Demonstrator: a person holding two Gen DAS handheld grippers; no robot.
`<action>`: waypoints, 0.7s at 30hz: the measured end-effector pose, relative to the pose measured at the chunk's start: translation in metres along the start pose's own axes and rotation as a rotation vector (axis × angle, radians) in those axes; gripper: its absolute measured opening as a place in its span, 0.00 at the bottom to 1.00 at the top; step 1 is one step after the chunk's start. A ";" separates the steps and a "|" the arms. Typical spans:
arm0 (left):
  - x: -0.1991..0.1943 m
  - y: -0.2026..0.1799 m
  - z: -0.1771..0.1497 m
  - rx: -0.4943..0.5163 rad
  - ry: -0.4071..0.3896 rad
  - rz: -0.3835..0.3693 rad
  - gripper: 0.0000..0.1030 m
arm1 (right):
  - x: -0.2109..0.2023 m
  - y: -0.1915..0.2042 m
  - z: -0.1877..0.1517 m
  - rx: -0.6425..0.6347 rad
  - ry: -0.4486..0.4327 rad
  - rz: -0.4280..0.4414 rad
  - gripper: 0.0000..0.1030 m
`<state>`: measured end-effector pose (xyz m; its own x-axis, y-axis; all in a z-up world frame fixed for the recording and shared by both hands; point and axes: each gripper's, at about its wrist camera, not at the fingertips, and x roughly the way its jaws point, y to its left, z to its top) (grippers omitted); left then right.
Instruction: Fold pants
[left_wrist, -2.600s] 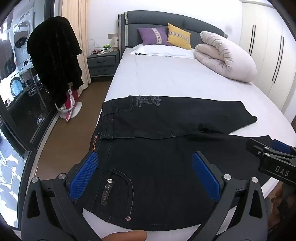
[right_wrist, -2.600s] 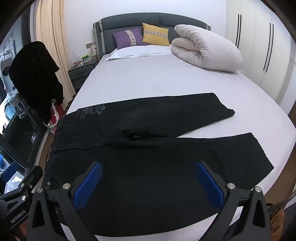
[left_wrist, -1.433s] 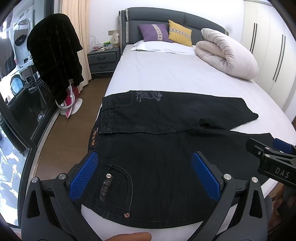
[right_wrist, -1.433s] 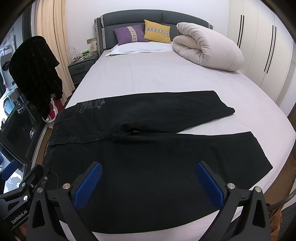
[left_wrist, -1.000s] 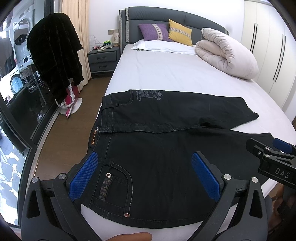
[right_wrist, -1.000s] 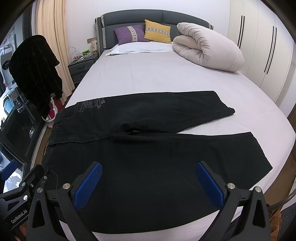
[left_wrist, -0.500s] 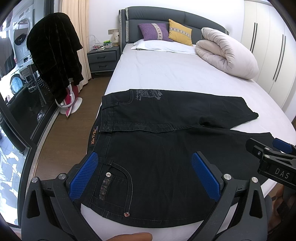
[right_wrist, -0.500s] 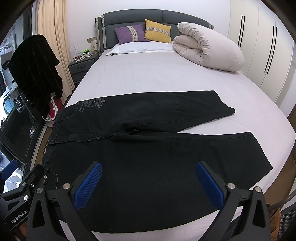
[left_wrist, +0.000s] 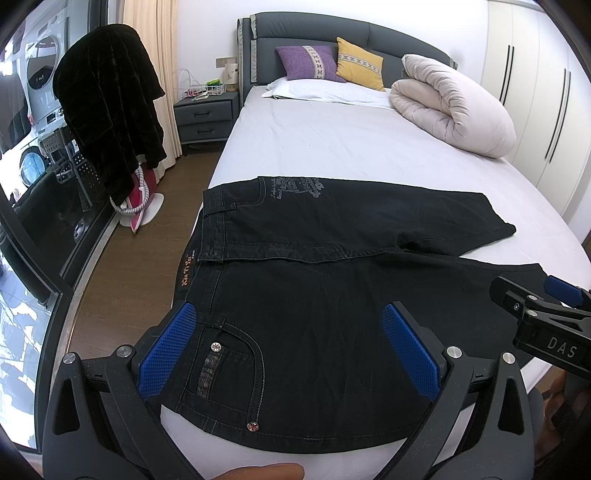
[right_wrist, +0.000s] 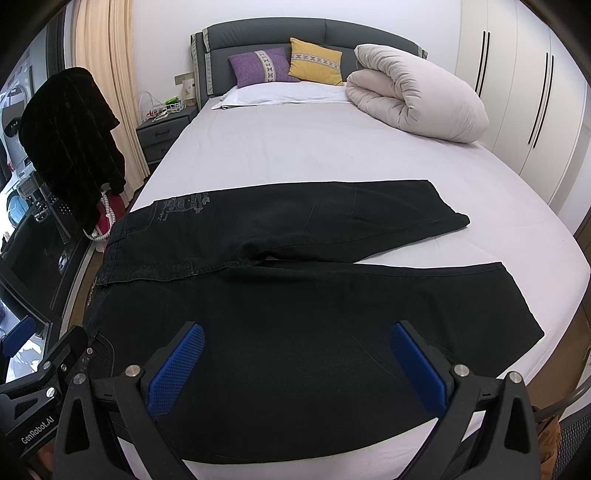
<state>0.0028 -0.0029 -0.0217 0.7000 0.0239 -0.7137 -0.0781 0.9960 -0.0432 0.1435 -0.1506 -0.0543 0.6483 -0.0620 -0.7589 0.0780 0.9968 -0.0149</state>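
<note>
Black denim: one pair of pants (left_wrist: 332, 295) lies flat across the foot of a white-sheeted bed (left_wrist: 332, 147), its two legs splayed apart. Two grippers hover above the near edge, the left gripper (left_wrist: 288, 350) and right gripper (right_wrist: 295, 369) both with fingers spread wide, pinching nothing. Two cushions (right_wrist: 284, 66) and one rolled duvet (right_wrist: 417, 103) sit at the headboard.

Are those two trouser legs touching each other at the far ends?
Apart. In the right wrist view, a wedge of white bed sheet separates the far leg's hem from the near leg.
</note>
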 end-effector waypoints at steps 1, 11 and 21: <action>0.000 0.000 0.001 0.000 0.000 0.000 1.00 | 0.000 0.000 0.000 0.000 0.000 0.000 1.00; 0.004 -0.004 -0.010 0.006 -0.001 -0.005 1.00 | 0.000 0.000 0.000 -0.001 0.002 -0.001 1.00; 0.029 0.002 -0.003 0.038 0.047 -0.072 1.00 | 0.014 -0.001 0.002 -0.008 0.009 0.035 1.00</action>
<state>0.0205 -0.0005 -0.0442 0.6690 -0.0510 -0.7415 -0.0014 0.9976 -0.0698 0.1543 -0.1528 -0.0634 0.6438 -0.0264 -0.7647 0.0492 0.9988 0.0070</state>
